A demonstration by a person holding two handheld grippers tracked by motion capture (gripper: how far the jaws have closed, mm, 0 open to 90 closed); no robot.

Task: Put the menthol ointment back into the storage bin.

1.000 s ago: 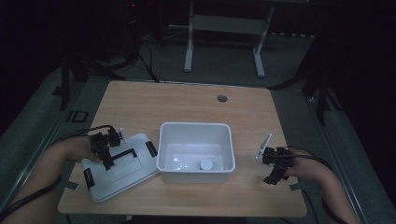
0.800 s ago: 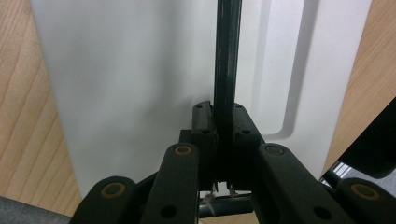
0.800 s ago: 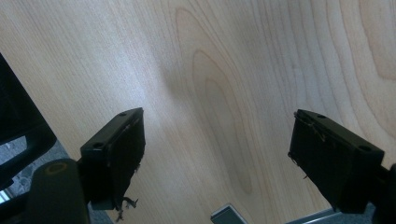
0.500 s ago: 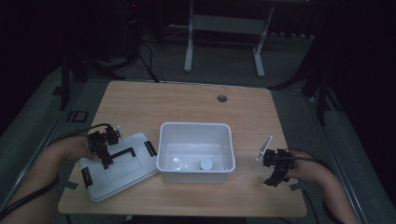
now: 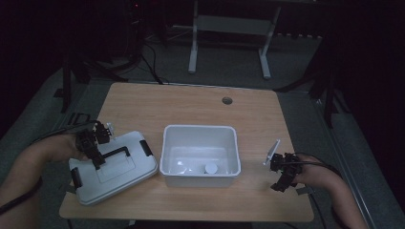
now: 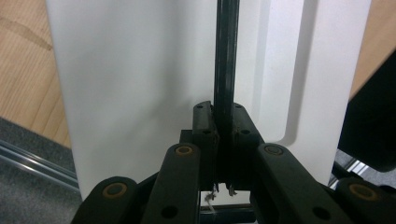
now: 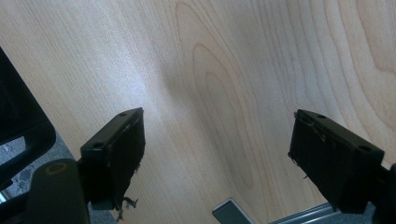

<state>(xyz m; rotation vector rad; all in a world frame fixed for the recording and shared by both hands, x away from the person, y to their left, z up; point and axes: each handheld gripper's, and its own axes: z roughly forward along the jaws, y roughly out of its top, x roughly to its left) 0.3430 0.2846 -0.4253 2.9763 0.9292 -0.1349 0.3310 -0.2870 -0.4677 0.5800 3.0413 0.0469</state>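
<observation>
Since the left gripper pinches the lid's black handle, it can carry the lid to the open bin (my guess). Right gripper rests on the table, jaws wide, holding nothing.

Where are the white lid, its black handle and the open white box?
white lid (image 5: 119,179): high view, flat top near the front edge.
black handle (image 6: 226,60): left gripper view, bar above the jaws.
white box (image 5: 198,180): high view, front wall.

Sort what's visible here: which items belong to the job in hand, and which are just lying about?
In the job:
- white lid, left of the bin
- its black handle, clamped in the left gripper
- open white bin

Lying about:
- small round items on the bin floor
- right gripper, open, idle over the table
</observation>
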